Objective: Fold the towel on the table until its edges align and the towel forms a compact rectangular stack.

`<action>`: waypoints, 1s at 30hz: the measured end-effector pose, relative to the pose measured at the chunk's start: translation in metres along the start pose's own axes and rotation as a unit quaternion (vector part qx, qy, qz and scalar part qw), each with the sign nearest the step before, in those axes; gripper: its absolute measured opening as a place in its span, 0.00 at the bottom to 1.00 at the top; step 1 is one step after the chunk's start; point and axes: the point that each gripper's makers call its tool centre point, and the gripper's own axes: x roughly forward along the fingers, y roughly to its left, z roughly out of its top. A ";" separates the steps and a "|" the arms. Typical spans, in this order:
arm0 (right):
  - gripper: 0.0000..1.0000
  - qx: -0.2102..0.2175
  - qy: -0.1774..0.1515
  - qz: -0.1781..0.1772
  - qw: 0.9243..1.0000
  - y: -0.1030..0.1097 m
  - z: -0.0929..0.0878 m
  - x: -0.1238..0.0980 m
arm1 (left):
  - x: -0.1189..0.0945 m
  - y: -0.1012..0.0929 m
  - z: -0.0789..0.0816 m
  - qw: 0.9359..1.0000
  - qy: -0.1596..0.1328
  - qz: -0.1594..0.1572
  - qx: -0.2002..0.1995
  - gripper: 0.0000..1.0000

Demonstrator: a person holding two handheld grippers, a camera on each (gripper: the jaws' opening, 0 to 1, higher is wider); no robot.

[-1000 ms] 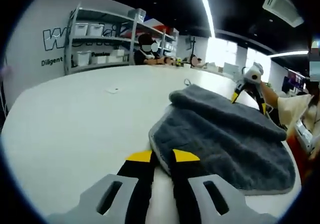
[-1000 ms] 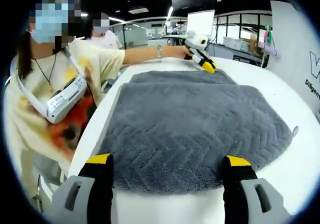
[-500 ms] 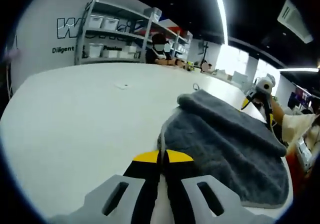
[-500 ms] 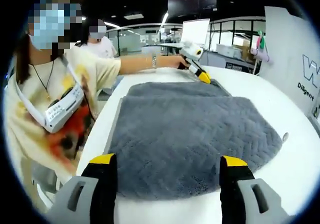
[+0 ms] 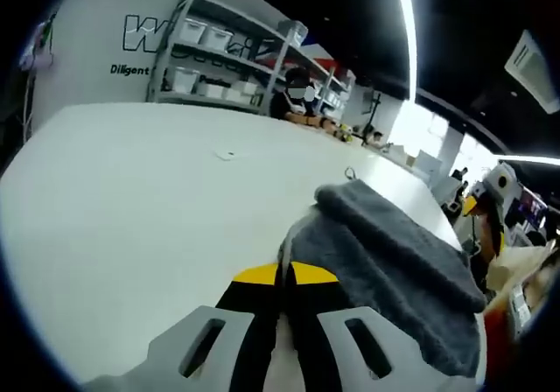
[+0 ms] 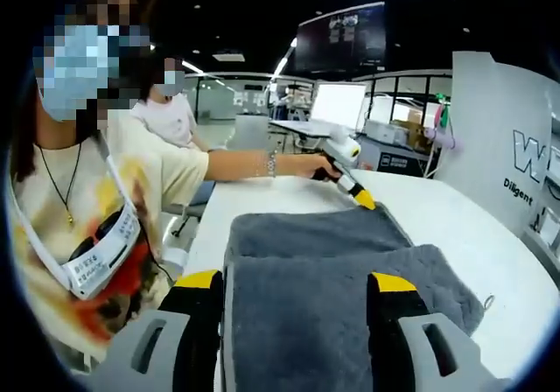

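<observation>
Towel [image 5: 394, 261] lifts off the worktop [image 5: 131, 199]: left gripper [image 5: 278, 274] stays clenched on its edge; right gripper [image 6: 297, 281], fingers spread, now straddles it lower centre.

Left tool [image 5: 280, 276] jaws pinched on grey towel [image 5: 394, 265] corner, white table [image 5: 131, 199] beneath.

The wall [image 5: 79, 33] reads "Diligent" under large letters.

Both views face across one towel [image 5: 394, 261], oppositely.
</observation>
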 end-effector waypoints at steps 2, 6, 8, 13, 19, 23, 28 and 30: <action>0.67 -0.006 0.000 0.008 1.000 0.007 0.001 0.004 | 0.000 -0.012 0.007 1.000 -0.009 -0.007 -0.021 0.02; 0.64 -0.019 -0.003 0.005 1.000 0.015 0.007 0.014 | 0.000 -0.024 0.021 0.998 -0.023 -0.018 -0.055 0.02; 0.59 -0.042 -0.009 -0.004 0.999 0.018 0.016 0.021 | 0.001 -0.026 0.023 0.999 -0.016 -0.011 -0.047 0.02; 0.50 -0.065 -0.028 0.003 0.997 0.039 0.043 0.051 | 0.002 -0.025 0.019 0.999 -0.007 -0.002 -0.044 0.02; 0.40 -0.087 -0.022 0.071 0.993 0.079 0.067 0.107 | 0.002 -0.019 0.017 0.999 -0.002 0.004 -0.035 0.02; 0.38 -0.076 -0.002 0.090 0.993 0.089 0.060 0.144 | 0.004 -0.020 0.016 0.999 -0.005 0.001 -0.034 0.02; 0.28 -0.059 0.028 0.088 0.994 0.087 0.051 0.173 | 0.006 -0.021 0.010 1.000 -0.001 -0.001 -0.028 0.02; 0.26 -0.040 0.041 0.084 0.995 0.082 0.047 0.182 | 0.007 -0.021 0.009 1.000 0.001 -0.001 -0.023 0.02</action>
